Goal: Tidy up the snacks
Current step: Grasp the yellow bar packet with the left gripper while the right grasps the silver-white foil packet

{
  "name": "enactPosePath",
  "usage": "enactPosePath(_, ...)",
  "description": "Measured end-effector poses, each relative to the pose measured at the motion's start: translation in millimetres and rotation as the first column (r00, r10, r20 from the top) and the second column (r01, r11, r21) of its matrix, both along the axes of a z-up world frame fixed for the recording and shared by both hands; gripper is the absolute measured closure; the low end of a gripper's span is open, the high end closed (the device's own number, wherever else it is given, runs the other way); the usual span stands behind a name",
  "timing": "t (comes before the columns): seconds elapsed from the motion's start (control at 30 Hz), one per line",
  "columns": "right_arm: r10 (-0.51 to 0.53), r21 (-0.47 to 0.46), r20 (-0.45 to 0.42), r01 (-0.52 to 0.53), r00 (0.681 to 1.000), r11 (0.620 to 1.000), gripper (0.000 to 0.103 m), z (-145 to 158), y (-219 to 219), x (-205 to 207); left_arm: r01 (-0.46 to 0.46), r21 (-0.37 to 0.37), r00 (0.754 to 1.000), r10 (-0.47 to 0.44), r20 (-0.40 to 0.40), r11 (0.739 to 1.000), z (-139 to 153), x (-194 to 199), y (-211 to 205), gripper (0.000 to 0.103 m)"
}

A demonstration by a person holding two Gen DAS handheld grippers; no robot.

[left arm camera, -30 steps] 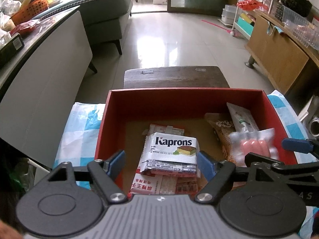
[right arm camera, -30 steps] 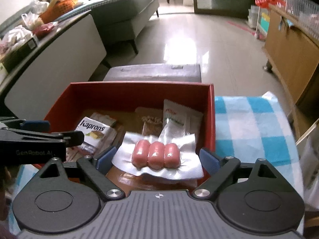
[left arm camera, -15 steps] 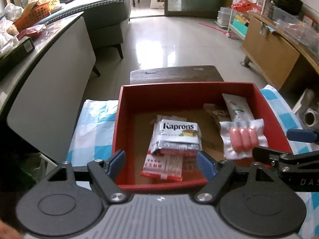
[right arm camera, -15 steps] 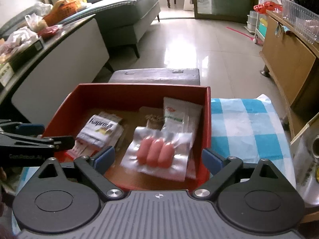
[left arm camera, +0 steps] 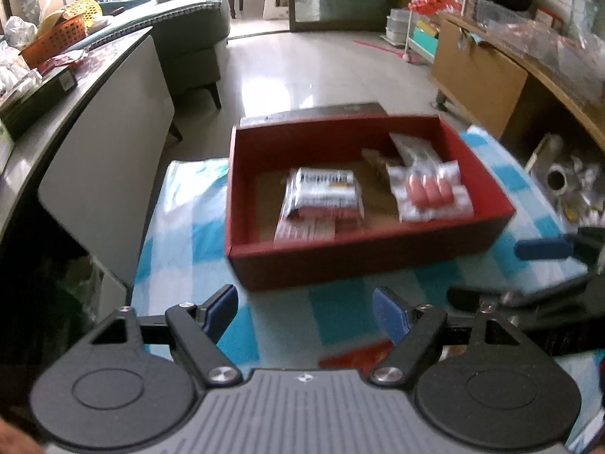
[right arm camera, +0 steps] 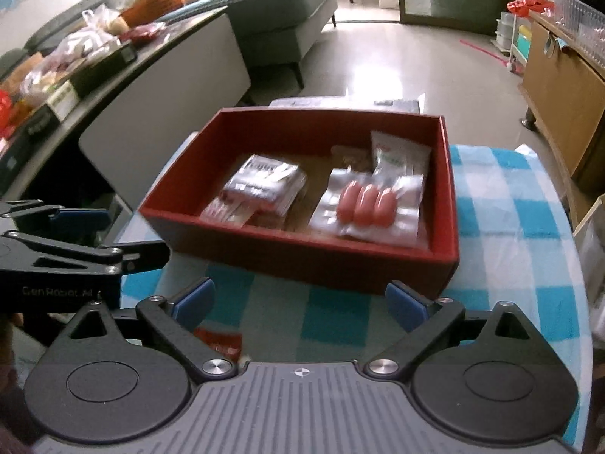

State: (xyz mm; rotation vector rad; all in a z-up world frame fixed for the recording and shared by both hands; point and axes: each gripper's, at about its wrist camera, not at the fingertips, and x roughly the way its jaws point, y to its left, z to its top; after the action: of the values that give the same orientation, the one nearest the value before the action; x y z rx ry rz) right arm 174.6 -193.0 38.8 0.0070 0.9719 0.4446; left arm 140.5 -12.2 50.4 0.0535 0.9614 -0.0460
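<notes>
Two empty claws, left claw [left arm camera: 305, 312] and right claw [right arm camera: 300, 300], spread before red box [right arm camera: 302, 261].

From my feed I see a blue-checked tablecloth [right arm camera: 503, 204], a grey sofa [left arm camera: 189, 30] across the tiled floor [left arm camera: 321, 72], an orange basket [left arm camera: 56, 38] on the side counter [right arm camera: 159, 87], and a wooden cabinet [left arm camera: 480, 75] opposite.
</notes>
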Motion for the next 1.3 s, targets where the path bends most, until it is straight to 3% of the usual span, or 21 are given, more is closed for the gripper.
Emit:
enactPosePath(0.37, 0.034, -0.022, -0.057, -0.035, 0.998, 0.999, 0.002, -14.9, 9.6, -36.2, 0.1, 0.039, 0.983, -0.093, -0.157, 0.994, -39.6, -78.1, 10.8, 0.03)
enactPosePath(0.57, 0.077, -0.018, -0.077, -0.079, 0.994, 0.997, 0.001, -18.5, 20.9, -46.9, 0.154, 0.132, 0.958, -0.116, -0.263, 0.979, -75.0, -94.8, 9.2, 0.03)
enactPosePath(0.67, 0.089, -0.015, -0.088, -0.09, 0.992, 0.996, 0.001, -20.9, 21.7, -48.8, 0.152, 0.119, 0.958, -0.117, -0.261, 0.981, -80.5, -97.1, 14.8, 0.029)
enactPosePath(0.77, 0.095, -0.009, -0.102, -0.096, 0.99, 0.995, 0.001, -24.1, 21.0, -48.7, 0.124, 0.042, 0.958, -0.109, -0.265, 0.991, -78.5, -96.4, 21.1, 0.048)
enactPosePath(0.83, 0.096, -0.007, -0.109, -0.098, 0.989, 0.995, 0.001, -25.0, 19.9, -48.2, 0.123, 0.032, 0.962, -0.112, -0.25, 0.992, -74.8, -100.7, 19.3, 0.07)
enactPosePath(1.0, 0.114, -0.011, -0.098, -0.116, 0.989, 0.993, 0.001, -22.6, 19.0, -51.3, 0.107, 0.049, 0.963, -0.091, -0.253, 0.993, -70.1, -110.5, 13.2, 0.077)
enactPosePath(1.1, 0.178, -0.035, -0.073, -0.181, 0.981, 0.983, 0.002, -22.1, 26.7, -59.5, 0.069, 0.007, 0.972, -0.065, -0.228, 0.998, -60.9, -109.2, 23.8, 0.078)
enactPosePath(1.2, 0.298, -0.088, -0.049, -0.301, 0.953, 0.949, 0.003, -24.5, 44.6, -75.0, 0.021, -0.029, 0.979, -0.026, -0.2, 0.999, -52.2, -106.3, 35.9, 0.078)
enactPosePath(1.3, 0.426, -0.156, -0.038, -0.427, 0.904, 0.891, 0.004, -33.0, 67.2, -89.3, -0.017, -0.054, 0.982, 0.007, -0.188, 0.998, -47.2, -102.0, 44.5, 0.078)
